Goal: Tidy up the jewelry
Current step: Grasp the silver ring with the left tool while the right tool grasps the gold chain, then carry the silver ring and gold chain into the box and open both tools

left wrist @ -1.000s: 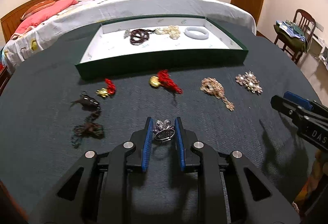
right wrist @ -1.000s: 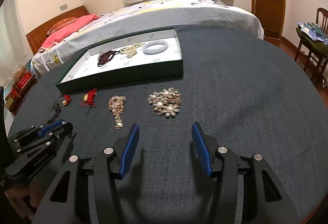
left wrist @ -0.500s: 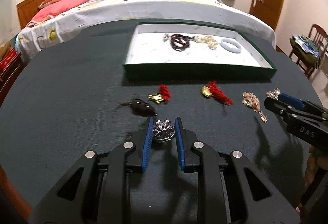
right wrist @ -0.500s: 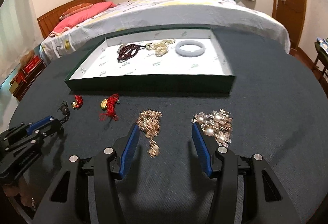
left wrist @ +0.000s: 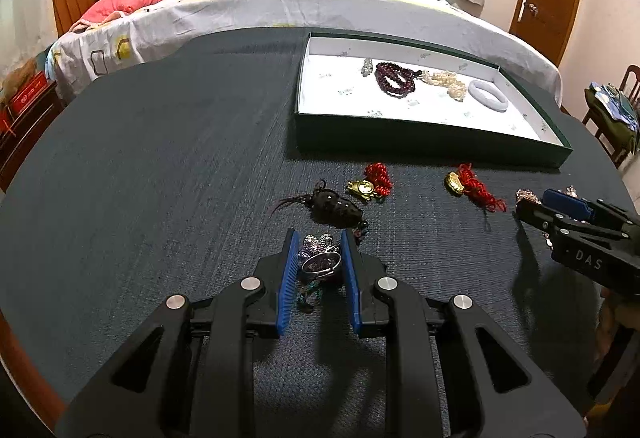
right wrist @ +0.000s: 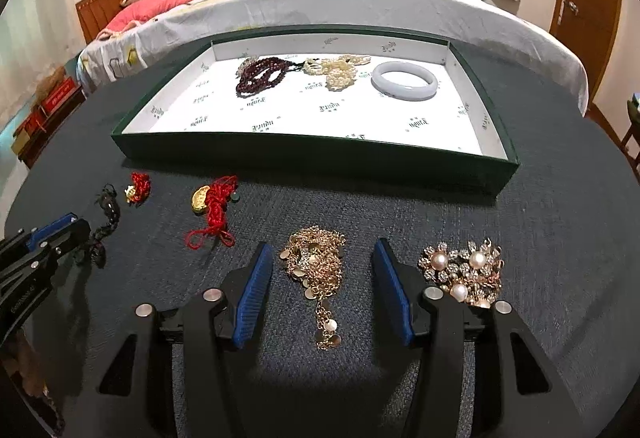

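Between right gripper (right wrist: 318, 290) fingers now, gold chain (right wrist: 318, 270), previously ahead

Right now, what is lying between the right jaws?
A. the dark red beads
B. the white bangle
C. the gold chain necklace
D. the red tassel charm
C: the gold chain necklace lies on the dark cloth between the right gripper's open jaws, untouched by them.

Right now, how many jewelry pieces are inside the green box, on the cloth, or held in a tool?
In the green box: 4
Loose on the cloth: 5
Held in the left tool: 1
Total: 10
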Available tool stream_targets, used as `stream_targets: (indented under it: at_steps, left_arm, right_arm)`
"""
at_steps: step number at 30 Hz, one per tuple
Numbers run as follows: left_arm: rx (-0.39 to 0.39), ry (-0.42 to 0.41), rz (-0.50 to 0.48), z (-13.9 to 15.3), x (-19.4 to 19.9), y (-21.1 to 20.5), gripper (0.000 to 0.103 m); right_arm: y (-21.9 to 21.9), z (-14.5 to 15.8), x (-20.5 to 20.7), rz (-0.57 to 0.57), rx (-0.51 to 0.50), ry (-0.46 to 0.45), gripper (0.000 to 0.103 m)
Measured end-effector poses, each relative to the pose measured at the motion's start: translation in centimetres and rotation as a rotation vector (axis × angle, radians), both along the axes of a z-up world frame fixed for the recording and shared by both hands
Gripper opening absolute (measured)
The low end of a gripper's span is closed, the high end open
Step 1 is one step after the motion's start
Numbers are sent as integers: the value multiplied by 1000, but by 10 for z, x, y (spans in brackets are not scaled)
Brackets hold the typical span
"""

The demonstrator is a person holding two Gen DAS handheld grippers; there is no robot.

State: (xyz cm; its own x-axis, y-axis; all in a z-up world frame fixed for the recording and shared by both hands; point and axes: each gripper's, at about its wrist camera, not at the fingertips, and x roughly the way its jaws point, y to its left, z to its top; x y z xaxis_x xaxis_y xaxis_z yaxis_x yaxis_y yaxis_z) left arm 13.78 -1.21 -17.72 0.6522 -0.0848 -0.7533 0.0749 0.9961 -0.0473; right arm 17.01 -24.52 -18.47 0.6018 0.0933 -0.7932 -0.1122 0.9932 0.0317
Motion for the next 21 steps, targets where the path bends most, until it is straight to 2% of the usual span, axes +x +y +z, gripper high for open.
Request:
stream_targets:
  at_steps: [1, 6, 8, 9, 21]
  left_arm:
    - [0, 2, 1, 0, 0, 1, 21]
    - [-6, 8, 8, -2, 1, 4, 21]
    - [-8, 7, 10, -1, 1, 5, 21]
    - [-9, 7, 11, -1, 1, 6, 21]
    - [-11, 5, 19, 0, 4, 9, 21]
  right_arm:
    - [1, 0, -1, 3, -12, -4, 44]
    - [5, 0, -4, 27, 13, -13, 22]
    - [4, 0, -4, 23, 26, -16, 21]
    - [3, 0, -4, 19, 38, -17, 16]
    - [3, 6, -11, 18, 75, -29, 12]
